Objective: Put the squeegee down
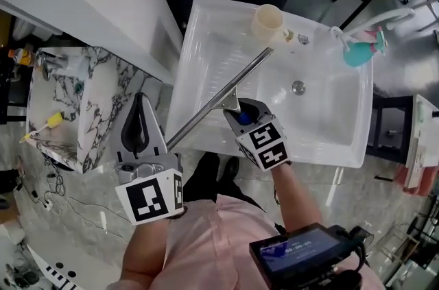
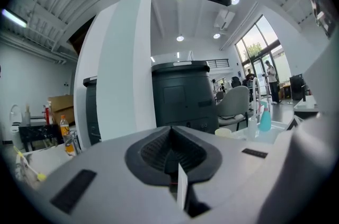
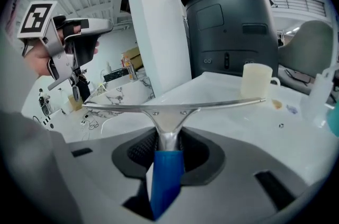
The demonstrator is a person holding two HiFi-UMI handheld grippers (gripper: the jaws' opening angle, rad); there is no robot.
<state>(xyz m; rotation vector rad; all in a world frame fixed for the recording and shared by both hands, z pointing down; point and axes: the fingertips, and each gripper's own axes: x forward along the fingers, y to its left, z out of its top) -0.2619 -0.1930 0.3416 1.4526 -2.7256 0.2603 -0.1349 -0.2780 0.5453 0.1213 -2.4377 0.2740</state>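
The squeegee (image 1: 218, 98) is not yet set down: it hangs slantwise over the white sink (image 1: 199, 28), its long blade running from the front left rim toward the cup (image 1: 267, 22) at the back, and as far as I can judge it rests on nothing. The right gripper (image 1: 240, 118) has its jaws clamped on the blue handle, so lowering and letting go are both left to do. The left gripper (image 1: 140, 103) waits off the sink's left side, jaws closed together on nothing.
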